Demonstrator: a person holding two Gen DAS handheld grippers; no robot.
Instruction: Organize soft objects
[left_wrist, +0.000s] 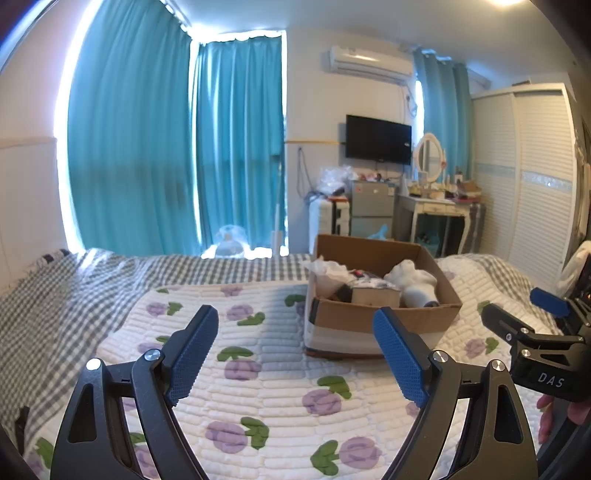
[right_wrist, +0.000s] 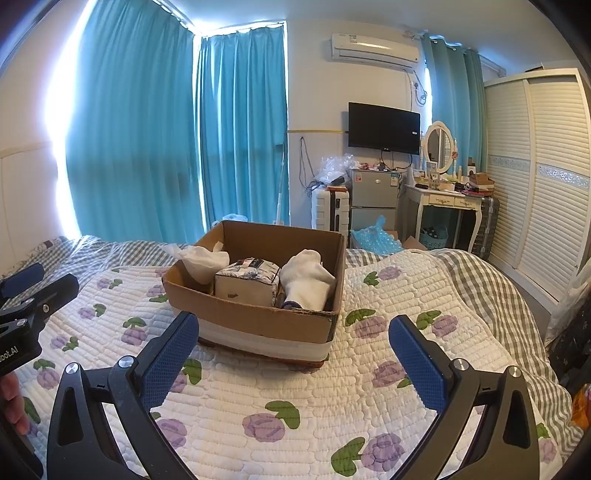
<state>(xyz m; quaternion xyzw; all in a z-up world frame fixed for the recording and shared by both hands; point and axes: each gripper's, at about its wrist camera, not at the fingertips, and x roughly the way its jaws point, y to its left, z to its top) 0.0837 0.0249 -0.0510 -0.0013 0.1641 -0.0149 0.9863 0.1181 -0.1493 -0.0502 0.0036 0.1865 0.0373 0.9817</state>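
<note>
A brown cardboard box (right_wrist: 258, 317) stands on the quilted bed; it also shows in the left wrist view (left_wrist: 384, 317). Inside it lie rolled white socks (right_wrist: 308, 278), a floral tissue pack (right_wrist: 247, 282) and a crumpled white cloth (right_wrist: 203, 258). The socks (left_wrist: 413, 282) and the pack (left_wrist: 375, 293) also show in the left wrist view. My left gripper (left_wrist: 295, 350) is open and empty, low over the quilt, left of the box. My right gripper (right_wrist: 293, 360) is open and empty, just in front of the box. Each gripper shows at the other view's edge.
The bed has a white quilt with purple flowers (right_wrist: 295, 406) over a grey checked sheet (left_wrist: 55, 295). Behind the bed are teal curtains (right_wrist: 240, 129), a small fridge (right_wrist: 373, 199), a dressing table (right_wrist: 443, 199) and a slatted wardrobe (right_wrist: 535, 166).
</note>
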